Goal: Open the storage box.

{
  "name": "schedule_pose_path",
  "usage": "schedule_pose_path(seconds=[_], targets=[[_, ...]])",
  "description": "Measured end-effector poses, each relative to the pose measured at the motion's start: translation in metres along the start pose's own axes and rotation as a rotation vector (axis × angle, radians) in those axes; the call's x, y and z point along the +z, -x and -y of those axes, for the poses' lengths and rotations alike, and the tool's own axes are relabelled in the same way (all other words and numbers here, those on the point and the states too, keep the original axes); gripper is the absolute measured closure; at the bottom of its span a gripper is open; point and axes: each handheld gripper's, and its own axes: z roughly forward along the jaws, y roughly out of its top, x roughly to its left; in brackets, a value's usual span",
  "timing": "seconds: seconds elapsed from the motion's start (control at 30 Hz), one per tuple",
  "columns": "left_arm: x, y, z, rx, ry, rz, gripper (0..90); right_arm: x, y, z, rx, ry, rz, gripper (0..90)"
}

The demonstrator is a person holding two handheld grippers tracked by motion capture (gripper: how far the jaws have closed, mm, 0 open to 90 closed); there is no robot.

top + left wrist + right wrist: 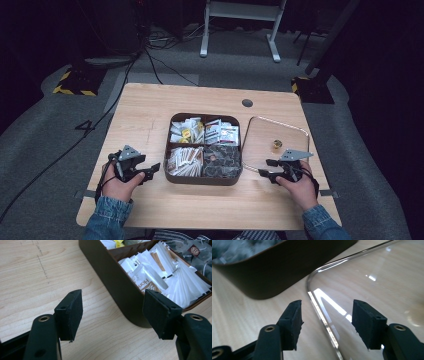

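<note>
Glass lid [372,272] edge between right hand-held gripper [325,322] jaws

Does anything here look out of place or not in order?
Only the clear lid: it lies flat on the table, right of the brown box, so the box is open. The right gripper has its fingers open over the lid's edge. Nothing looks spilled or damaged.

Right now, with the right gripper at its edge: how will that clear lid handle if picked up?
The clear lid looks rigid and thin, probably glass or acrylic: likely slippery and possibly breakable. It lies flat on the table, so the right gripper gets little edge. Its gold knob looks easier to pinch.
</note>
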Motion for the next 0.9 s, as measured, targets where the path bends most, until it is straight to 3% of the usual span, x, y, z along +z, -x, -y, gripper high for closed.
schedule_pose_path(seconds=[0.13, 0.37, 0.53, 0.6, 0.67, 0.9], targets=[[0.005, 0.004, -0.004, 0.017, -0.007, 0.011, 33.9, 0.007, -0.016, 0.002, -0.068, -0.034, -0.03, 44.9], [0.005, 0.011, -0.011, 0.021, 0.007, 0.009, 30.3, 0.015, -0.033, 0.005, -0.127, -0.051, -0.114, 44.8], [0.005, 0.012, -0.013, 0.03, 0.02, 0.006, 24.8, 0.02, -0.039, 0.007, -0.179, -0.06, -0.086, 42.1], [0.005, 0.013, -0.015, 0.04, 0.028, 0.009, 24.4, 0.022, -0.041, 0.009, -0.171, -0.029, -0.08, 38.5], [0.006, 0.016, -0.017, 0.024, 0.039, -0.002, 24.8, 0.023, -0.041, 0.009, -0.172, -0.03, -0.079, 38.4], [0.008, 0.024, -0.027, 0.031, 0.034, 0.023, 26.5, 0.023, -0.041, 0.009, -0.173, -0.029, -0.078, 38.3]])
